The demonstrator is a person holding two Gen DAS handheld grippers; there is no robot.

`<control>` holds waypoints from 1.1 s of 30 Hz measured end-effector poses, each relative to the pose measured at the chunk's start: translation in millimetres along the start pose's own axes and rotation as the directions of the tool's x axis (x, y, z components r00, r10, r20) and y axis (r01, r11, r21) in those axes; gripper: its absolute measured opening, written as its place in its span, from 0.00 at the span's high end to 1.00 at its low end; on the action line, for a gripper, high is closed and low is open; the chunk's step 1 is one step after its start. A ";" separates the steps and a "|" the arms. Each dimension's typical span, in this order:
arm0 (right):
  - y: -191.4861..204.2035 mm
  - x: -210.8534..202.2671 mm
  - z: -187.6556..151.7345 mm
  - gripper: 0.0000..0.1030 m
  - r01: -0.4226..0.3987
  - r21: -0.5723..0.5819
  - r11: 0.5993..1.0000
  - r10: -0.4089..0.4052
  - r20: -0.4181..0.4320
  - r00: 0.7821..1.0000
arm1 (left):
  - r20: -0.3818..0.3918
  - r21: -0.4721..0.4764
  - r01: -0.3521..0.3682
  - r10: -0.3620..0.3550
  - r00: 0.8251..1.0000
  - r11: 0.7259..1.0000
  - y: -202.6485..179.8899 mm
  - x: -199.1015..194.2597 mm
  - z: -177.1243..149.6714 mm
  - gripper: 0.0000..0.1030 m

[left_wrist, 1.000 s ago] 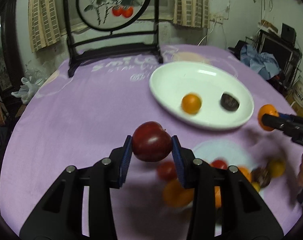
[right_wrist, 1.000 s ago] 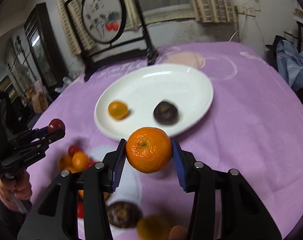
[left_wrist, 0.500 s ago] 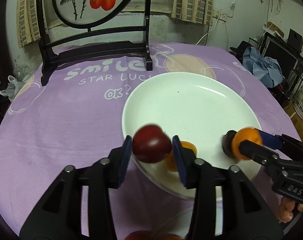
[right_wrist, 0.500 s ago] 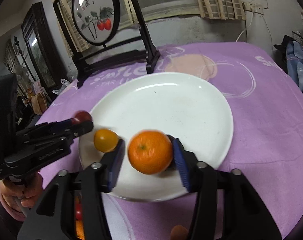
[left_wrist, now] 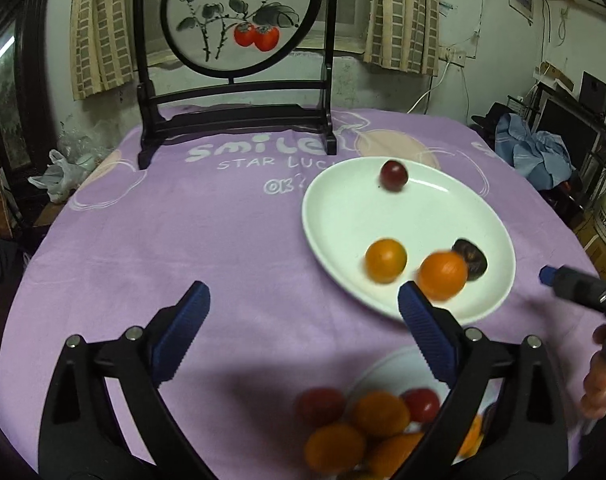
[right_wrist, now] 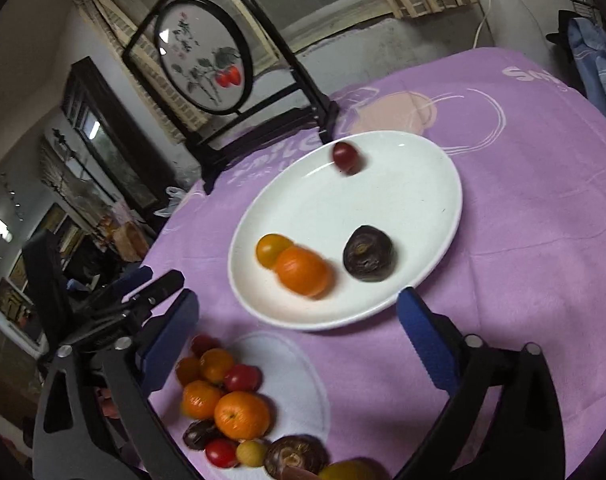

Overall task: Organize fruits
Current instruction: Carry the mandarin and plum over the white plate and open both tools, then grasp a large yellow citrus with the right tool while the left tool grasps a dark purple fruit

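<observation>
A white plate [left_wrist: 443,200] [right_wrist: 423,184] on the purple cloth holds a dark red tomato [left_wrist: 393,175] [right_wrist: 345,156] near its far rim, blurred. Nearer lie a yellow-orange tomato [left_wrist: 385,260] [right_wrist: 272,249], a blurred mandarin [left_wrist: 443,275] [right_wrist: 303,271] and a dark brown fruit [left_wrist: 471,258] [right_wrist: 368,253]. My left gripper [left_wrist: 303,320] hangs before the plate, jaws opening, nothing between them. My right gripper [right_wrist: 299,324] stands over the plate's near rim, jaws opening and empty. A pile of mixed fruits [left_wrist: 363,428] [right_wrist: 231,408] lies close below both.
A black wooden stand with a round painted screen [left_wrist: 239,16] [right_wrist: 207,52] rises at the table's far side. The right gripper's tip [left_wrist: 575,284] and a hand [left_wrist: 599,380] show at the left view's right edge. Clutter surrounds the table.
Both grippers opened. The dark red tomato left the left gripper and now sits far on the plate; the mandarin left the right gripper and lies beside the yellow-orange tomato. Both grippers drew back.
</observation>
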State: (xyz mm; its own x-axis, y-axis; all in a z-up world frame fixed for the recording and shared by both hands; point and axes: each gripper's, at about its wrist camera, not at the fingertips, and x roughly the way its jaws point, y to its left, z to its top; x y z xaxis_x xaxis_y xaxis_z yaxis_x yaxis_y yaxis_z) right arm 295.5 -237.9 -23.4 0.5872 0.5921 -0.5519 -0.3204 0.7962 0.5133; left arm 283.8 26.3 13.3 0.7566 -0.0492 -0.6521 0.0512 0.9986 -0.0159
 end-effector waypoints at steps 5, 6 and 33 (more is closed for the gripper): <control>5.4 -2.9 -16.1 0.01 0.170 -0.083 0.982 -0.178 -0.105 0.978 | 0.009 0.031 0.033 -0.033 0.999 0.999 4.9 -27.7 -28.1 0.04; 7.8 -1.1 -21.2 0.01 0.150 -0.125 0.981 -0.168 -0.148 0.974 | 0.008 0.041 0.044 -0.044 0.999 0.998 4.6 -31.9 -32.4 0.04; 13.1 -13.6 -87.8 0.36 0.176 -0.321 0.931 -0.250 -0.207 0.946 | 0.018 -0.021 0.073 -0.073 0.997 0.997 35.0 -60.5 -78.9 0.03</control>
State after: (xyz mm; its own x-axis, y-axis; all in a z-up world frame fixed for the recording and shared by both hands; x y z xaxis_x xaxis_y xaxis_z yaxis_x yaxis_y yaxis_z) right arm 218.1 -224.6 -66.8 0.4812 0.3867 -0.7867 -0.4340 0.8848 0.1695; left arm 188.4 66.0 -7.7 0.7627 -0.1220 -0.6351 0.0924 0.9925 -0.0796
